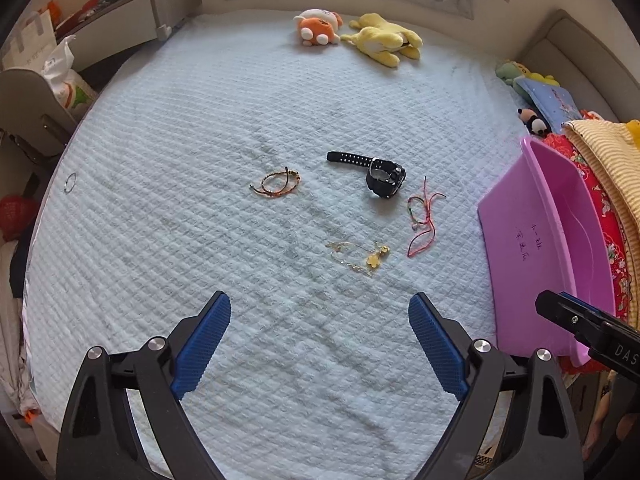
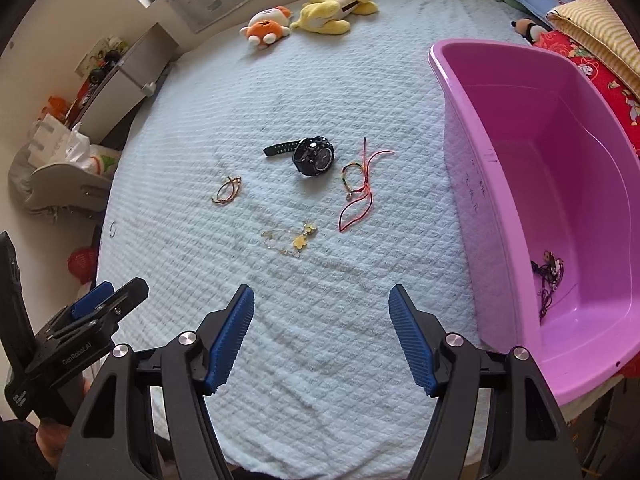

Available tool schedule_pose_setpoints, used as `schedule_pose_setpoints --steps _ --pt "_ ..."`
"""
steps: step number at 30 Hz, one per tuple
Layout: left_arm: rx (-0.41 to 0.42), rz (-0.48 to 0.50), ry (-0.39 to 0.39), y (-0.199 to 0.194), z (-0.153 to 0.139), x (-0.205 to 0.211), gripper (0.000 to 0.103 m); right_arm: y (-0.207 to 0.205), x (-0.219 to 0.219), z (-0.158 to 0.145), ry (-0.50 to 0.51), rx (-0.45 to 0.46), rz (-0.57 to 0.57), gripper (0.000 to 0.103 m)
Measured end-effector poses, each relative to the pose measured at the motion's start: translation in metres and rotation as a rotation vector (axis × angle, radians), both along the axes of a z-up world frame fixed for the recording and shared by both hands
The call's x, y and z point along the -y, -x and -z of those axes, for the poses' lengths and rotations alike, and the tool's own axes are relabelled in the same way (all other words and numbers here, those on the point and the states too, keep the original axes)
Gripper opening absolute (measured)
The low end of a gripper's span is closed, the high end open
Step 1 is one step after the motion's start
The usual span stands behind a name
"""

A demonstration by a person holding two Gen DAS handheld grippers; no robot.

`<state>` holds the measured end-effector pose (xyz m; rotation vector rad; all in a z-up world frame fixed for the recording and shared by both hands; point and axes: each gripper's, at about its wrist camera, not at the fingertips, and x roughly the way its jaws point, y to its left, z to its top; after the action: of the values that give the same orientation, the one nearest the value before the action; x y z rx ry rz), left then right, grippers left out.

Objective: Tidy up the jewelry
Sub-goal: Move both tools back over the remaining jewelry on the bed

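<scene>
Poised empty and wide open, left tool (image 1: 319, 340) and right tool (image 2: 321, 334) over mid-bed gold chain (image 1: 358, 258), thin enough to slip or snag quilting.

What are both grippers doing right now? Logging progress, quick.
Left gripper: open, holding nothing.
Right gripper: open, holding nothing.

Both wrist cameras look steeply down on the bed cover (image 1: 240, 100) from near its front edge. We see the watch (image 1: 382, 174) in both, near centre; the pink tub (image 2: 520, 160) sits at 3 o'clock in each.
</scene>
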<state>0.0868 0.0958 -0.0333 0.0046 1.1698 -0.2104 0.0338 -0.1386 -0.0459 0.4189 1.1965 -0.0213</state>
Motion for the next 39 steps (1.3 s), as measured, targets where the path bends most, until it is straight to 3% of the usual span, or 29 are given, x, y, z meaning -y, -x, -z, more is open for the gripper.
schedule_pose_setpoints --steps 7,11,15,20,28,39 --pt "0.006 -0.014 0.048 -0.024 0.059 0.008 0.089 -0.022 -0.008 0.052 0.063 0.015 0.024 0.067" --pt "0.1 -0.048 0.078 -0.03 0.087 0.013 0.089 -0.038 0.0 0.086 0.1 0.086 0.04 0.067" --pt "0.141 -0.057 0.076 -0.036 0.118 0.025 0.089 -0.058 0.001 0.116 0.176 0.148 -0.005 0.067" --pt "0.148 -0.071 0.037 -0.042 0.151 0.041 0.089 -0.077 0.009 0.149 0.171 0.161 -0.022 0.067" --pt "0.153 -0.147 0.017 -0.044 0.178 0.05 0.089 -0.094 0.012 0.184 0.197 0.161 -0.059 0.067" --pt "0.152 -0.176 0.002 -0.043 0.198 0.059 0.089 -0.108 0.012 0.203 0.24 0.177 -0.097 0.067"
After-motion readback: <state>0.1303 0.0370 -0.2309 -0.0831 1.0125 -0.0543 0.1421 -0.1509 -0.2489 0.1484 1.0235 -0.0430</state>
